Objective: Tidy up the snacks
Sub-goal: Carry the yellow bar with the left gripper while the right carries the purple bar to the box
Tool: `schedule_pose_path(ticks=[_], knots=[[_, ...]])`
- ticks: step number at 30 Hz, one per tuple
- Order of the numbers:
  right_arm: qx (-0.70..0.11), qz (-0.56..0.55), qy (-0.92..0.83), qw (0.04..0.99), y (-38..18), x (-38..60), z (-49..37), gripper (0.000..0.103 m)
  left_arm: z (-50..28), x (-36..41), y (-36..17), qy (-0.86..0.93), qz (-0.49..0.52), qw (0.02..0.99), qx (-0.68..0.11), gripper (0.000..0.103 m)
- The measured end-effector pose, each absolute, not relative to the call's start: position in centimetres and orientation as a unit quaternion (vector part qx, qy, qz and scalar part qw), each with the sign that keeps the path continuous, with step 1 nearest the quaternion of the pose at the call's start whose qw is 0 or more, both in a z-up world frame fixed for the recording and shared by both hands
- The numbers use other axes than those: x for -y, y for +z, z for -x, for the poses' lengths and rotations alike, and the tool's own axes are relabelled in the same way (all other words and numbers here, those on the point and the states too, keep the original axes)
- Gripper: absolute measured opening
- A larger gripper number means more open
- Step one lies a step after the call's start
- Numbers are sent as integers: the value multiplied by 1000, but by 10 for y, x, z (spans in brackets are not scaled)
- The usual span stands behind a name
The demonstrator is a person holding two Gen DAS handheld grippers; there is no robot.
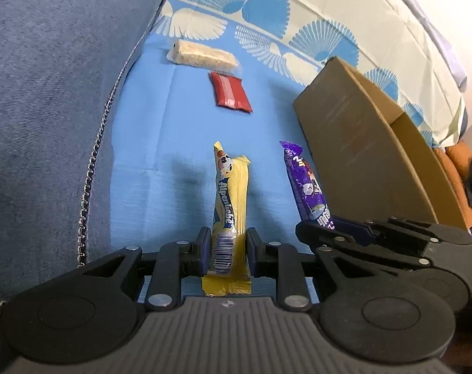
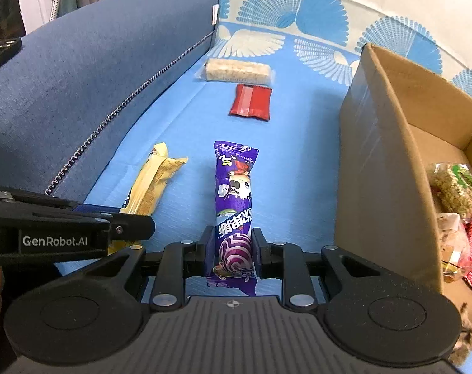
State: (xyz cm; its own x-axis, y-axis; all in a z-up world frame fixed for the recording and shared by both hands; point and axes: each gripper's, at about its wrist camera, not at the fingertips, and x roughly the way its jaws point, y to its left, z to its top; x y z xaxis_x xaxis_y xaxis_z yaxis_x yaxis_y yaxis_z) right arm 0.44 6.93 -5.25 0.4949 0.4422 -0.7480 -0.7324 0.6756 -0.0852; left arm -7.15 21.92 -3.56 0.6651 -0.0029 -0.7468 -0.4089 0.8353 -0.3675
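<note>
While left gripper (image 1: 228, 249) jaws pinch the yellow packet (image 1: 231, 193), right gripper (image 2: 233, 249) jaws pinch the purple packet (image 2: 234, 199) (both lengthwise).

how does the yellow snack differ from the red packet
The yellow snack is a long, narrow bar clamped in the left gripper; the red packet is short, squarish and lies free on the blue cloth, farther from the grippers. Both are sealed snacks outside the cardboard box.

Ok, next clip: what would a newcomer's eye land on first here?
Two bright candy sticks, side by side: the left hand-held gripper is shut on a yellow Alpenliebe pack, and the right hand-held gripper on a purple candy pack. To their right stands an open cardboard box with snacks inside.
</note>
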Motion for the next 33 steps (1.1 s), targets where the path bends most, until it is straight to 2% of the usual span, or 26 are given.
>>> schedule_pose_path(ticks=[15,19,23,33], knots=[[-282,161,404,855,47,-33,-3,25,86,-219,-23,114,270,895,-337,26],[-253,173,416,856,39,-17,8,25,85,-219,-23,114,271,894,-337,26],[-266,166,412,856,22,-18,11,26,86,-219,-24,116,267,894,-340,26],[-227,195,421,857,15,-30,17,25,82,-219,-25,126,261,894,-342,26]])
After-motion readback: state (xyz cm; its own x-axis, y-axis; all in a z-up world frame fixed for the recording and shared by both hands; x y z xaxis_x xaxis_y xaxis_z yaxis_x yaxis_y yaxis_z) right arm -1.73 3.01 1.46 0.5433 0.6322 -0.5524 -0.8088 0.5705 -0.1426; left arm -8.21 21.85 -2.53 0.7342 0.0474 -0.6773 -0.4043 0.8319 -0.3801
